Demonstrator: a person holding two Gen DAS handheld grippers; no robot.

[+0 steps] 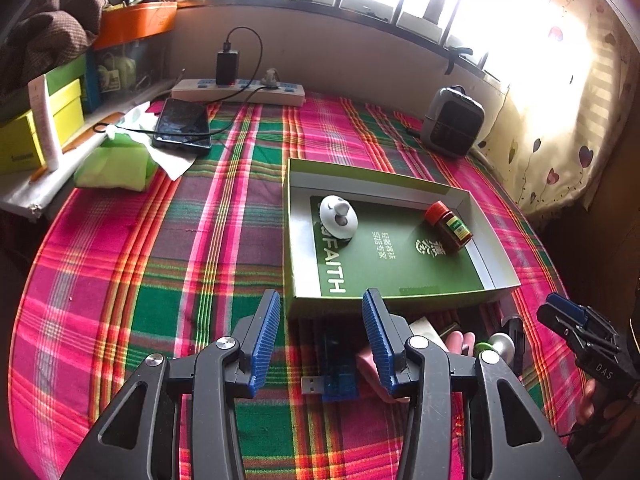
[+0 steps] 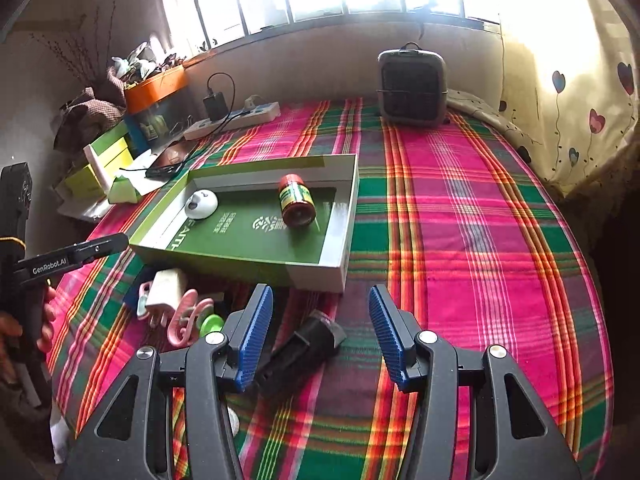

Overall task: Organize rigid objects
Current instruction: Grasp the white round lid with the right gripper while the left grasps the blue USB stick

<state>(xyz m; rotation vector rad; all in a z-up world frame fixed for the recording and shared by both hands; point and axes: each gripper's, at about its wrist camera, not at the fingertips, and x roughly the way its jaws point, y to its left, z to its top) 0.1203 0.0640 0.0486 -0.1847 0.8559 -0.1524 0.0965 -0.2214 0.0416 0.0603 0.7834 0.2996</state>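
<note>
A shallow green box lid [image 1: 298,304] [image 2: 316,272] lies on the plaid cloth, holding a white round gadget [image 1: 338,216] [image 2: 201,204] and a red-capped jar [image 1: 448,226] [image 2: 296,200] on its side. My left gripper [image 1: 320,336] is open, nothing between its pads, above a blue USB device [image 1: 332,376] and a pink item [image 1: 366,360]. My right gripper [image 2: 320,332] is open over a black cylindrical object [image 2: 304,348]. Beside it lie a white plug [image 2: 166,288], a pink clip [image 2: 188,316] and a green piece [image 2: 212,324].
At the back stand a power strip [image 1: 240,90] with a charger, a phone [image 1: 182,124], a green tissue pack [image 1: 116,166], stacked yellow-green boxes [image 1: 40,120] and a grey heater [image 1: 454,120] [image 2: 412,86]. A curtain [image 2: 580,92] hangs right. A hand [image 2: 44,312] grips the left tool.
</note>
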